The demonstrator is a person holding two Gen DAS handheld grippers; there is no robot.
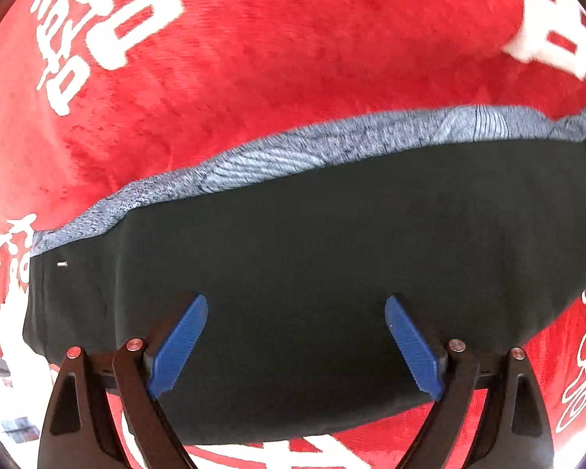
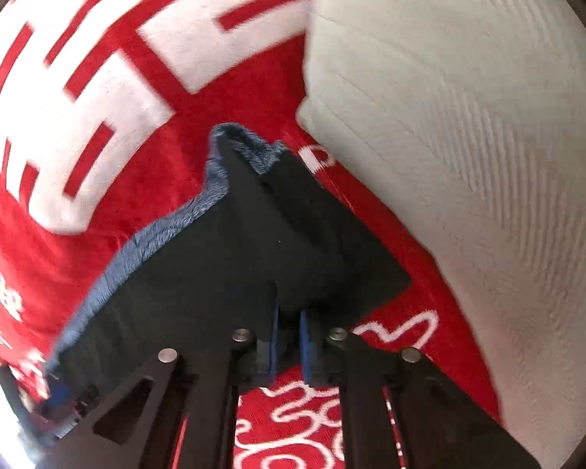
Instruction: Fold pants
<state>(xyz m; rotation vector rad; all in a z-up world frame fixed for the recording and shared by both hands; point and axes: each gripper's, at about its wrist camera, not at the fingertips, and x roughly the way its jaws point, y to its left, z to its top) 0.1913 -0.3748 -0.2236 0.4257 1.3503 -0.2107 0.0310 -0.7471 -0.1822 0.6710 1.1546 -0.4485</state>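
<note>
The black pants point(image 1: 332, 254) lie flat on a red blanket, with a strip of blue-grey fleecy lining point(image 1: 293, 156) showing along their far edge. My left gripper point(image 1: 296, 305) hovers over the dark cloth, its blue pads point(image 1: 179, 344) wide apart and nothing between them. In the right wrist view the pants point(image 2: 215, 258) run to a pointed corner with the lining point(image 2: 152, 242) along the left edge. My right gripper point(image 2: 289, 318) is shut on a pinched fold of the black cloth near the pants' near edge.
The red blanket point(image 1: 293, 39) with large white characters covers the surface all around the pants. A white ribbed cloth or pillow point(image 2: 468, 136) fills the right side of the right wrist view, close to the pants' corner.
</note>
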